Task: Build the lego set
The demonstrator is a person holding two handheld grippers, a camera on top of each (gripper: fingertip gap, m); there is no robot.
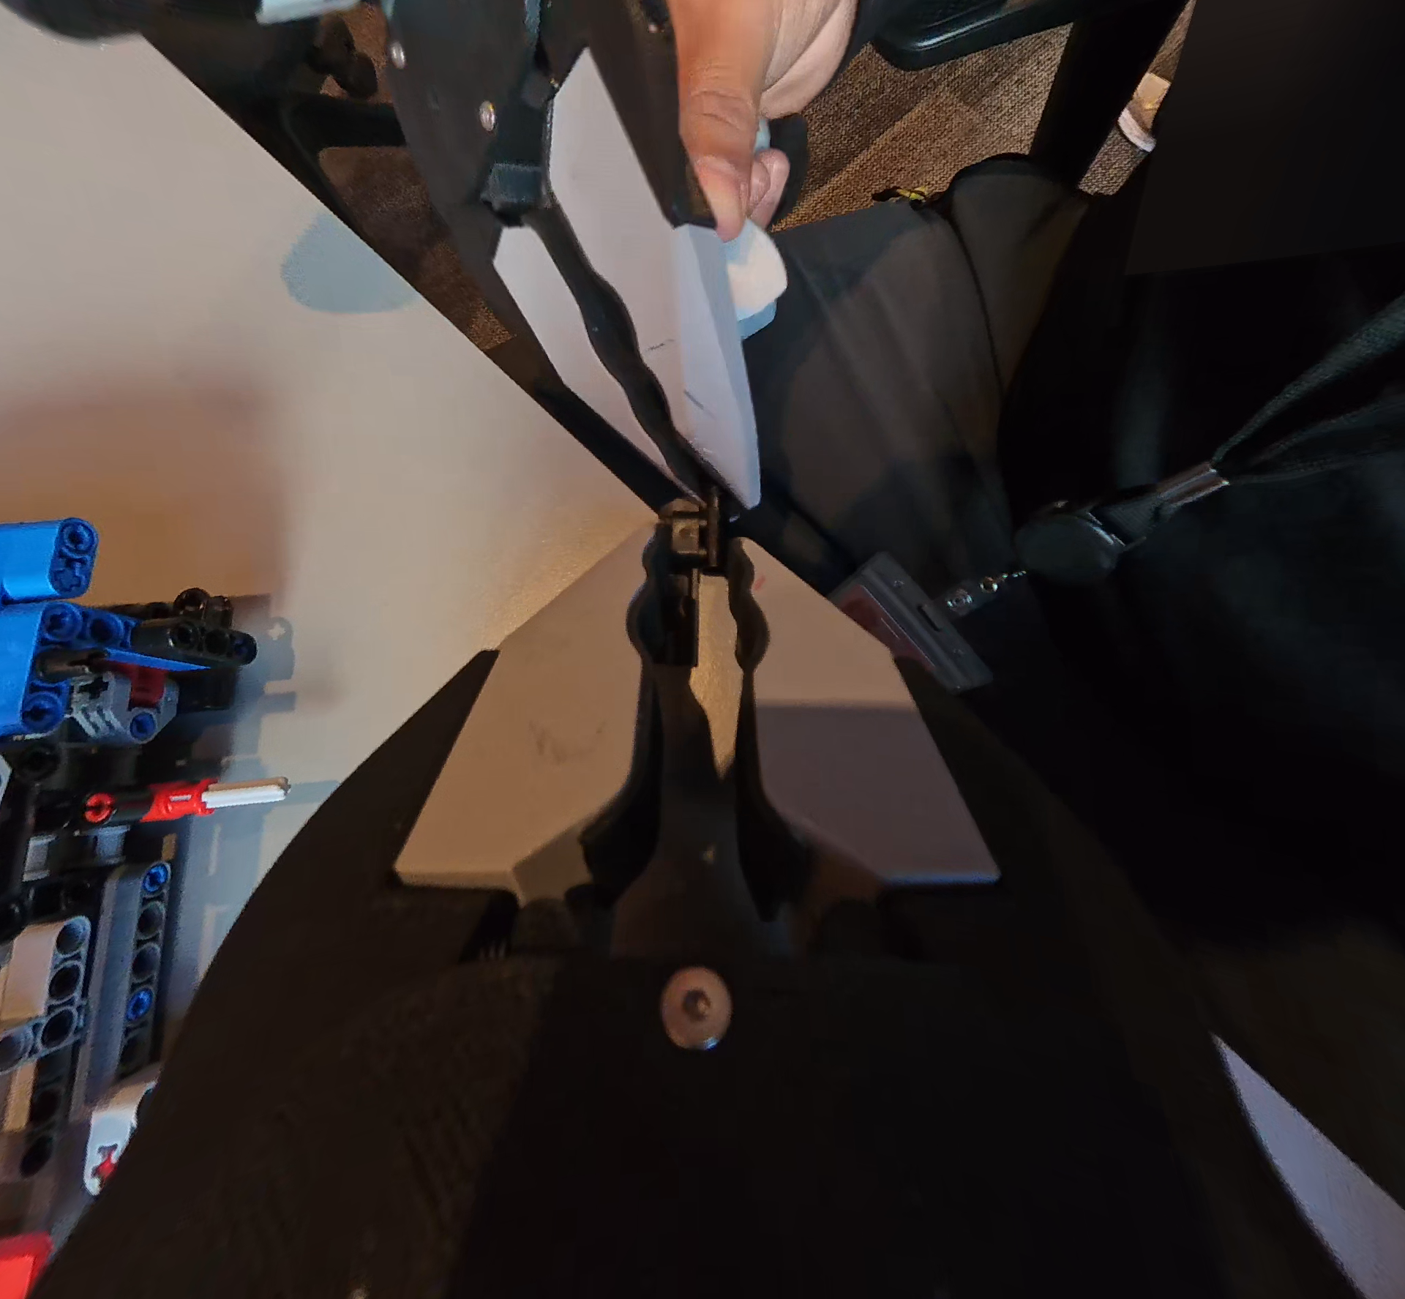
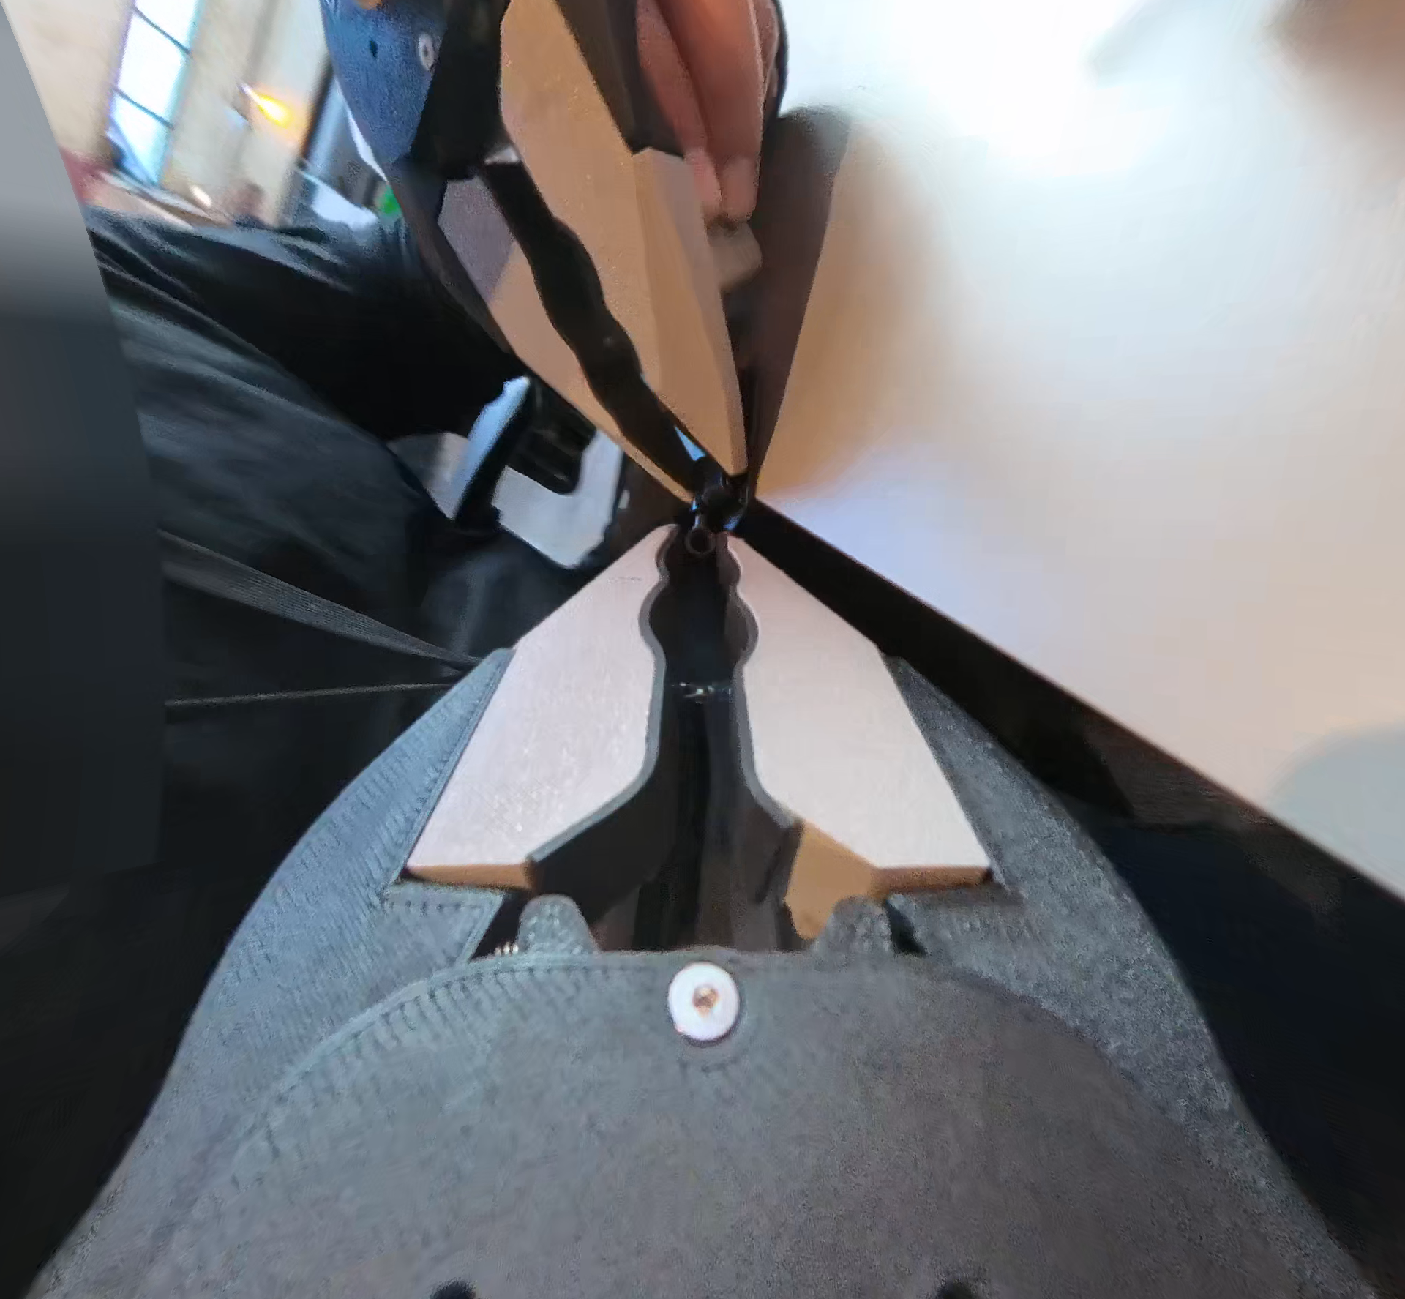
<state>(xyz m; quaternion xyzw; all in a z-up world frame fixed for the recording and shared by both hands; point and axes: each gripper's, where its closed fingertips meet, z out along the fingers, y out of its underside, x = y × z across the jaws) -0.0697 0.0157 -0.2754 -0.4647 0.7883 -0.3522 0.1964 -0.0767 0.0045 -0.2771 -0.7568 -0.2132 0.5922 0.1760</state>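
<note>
So both grippers meet tip to tip right off the dark edge of the white table, out over the person's lap. The left gripper is pinched down on a small black lego connector piece, and the right gripper comes in from the opposite side, its jaws closed on what looks like a tiny black pin, though it's too small and dark to be sure what it is. My guess is they're mating two little parts in mid-air before adding them to the model. The half-built lego model of blue, black and grey beams sits well back on the table from that edge, with one red-and-white axle sticking out of its side. Count-wise: two grippers, two hands (a right hand and a left hand), one model, and one or two tiny black parts at the tips. Progress looks like somewhere in the middle: a solid chunk of frame is done, but it's clearly no finished set yet.
</note>
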